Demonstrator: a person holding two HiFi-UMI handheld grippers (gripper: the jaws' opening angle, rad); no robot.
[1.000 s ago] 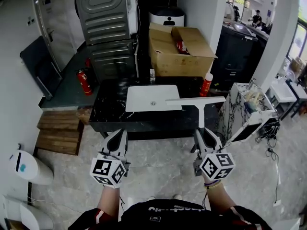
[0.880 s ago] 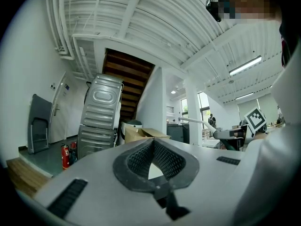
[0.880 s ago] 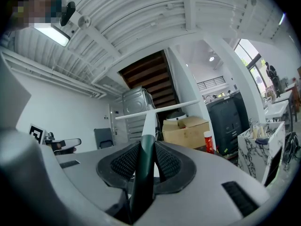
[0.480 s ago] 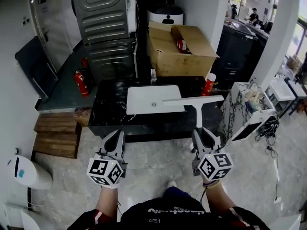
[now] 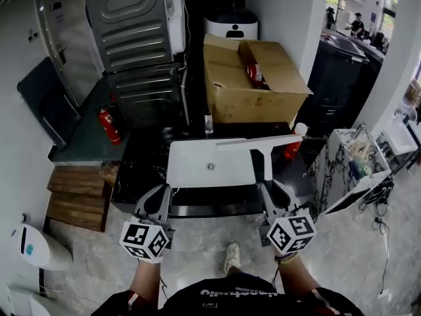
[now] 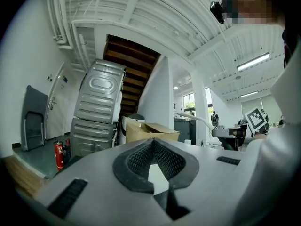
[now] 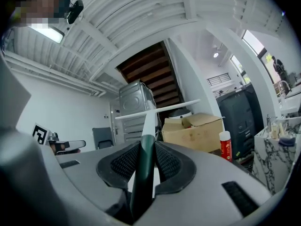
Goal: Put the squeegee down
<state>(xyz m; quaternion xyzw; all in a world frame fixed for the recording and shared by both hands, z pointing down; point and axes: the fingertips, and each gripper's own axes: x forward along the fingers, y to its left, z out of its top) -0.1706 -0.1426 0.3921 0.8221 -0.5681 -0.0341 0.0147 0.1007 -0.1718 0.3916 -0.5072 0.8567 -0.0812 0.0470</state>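
The squeegee (image 5: 258, 141) has a long white blade on a white stem with a dark green handle. My right gripper (image 5: 271, 189) is shut on that handle and holds the blade level, above the right side of the white sink (image 5: 197, 166). In the right gripper view the green handle (image 7: 142, 175) is pinched between the pads of my right gripper (image 7: 147, 146), and the blade (image 7: 160, 108) runs crosswise ahead. My left gripper (image 5: 160, 197) hovers at the front edge of the black counter (image 5: 141, 160). In its own view my left gripper (image 6: 154, 143) has its pad tips together and holds nothing.
A cardboard box (image 5: 253, 78) stands behind the counter, with a red and white spray can (image 5: 296, 137) at its right. A fire extinguisher (image 5: 109, 125) and a grey appliance (image 5: 131, 31) stand back left, wooden steps (image 5: 75, 193) to the left, a marble stand (image 5: 345, 160) to the right.
Both grippers have moved forward to the counter with the person. The squeegee blade, earlier over the counter's right end, now hangs over the sink's right side.
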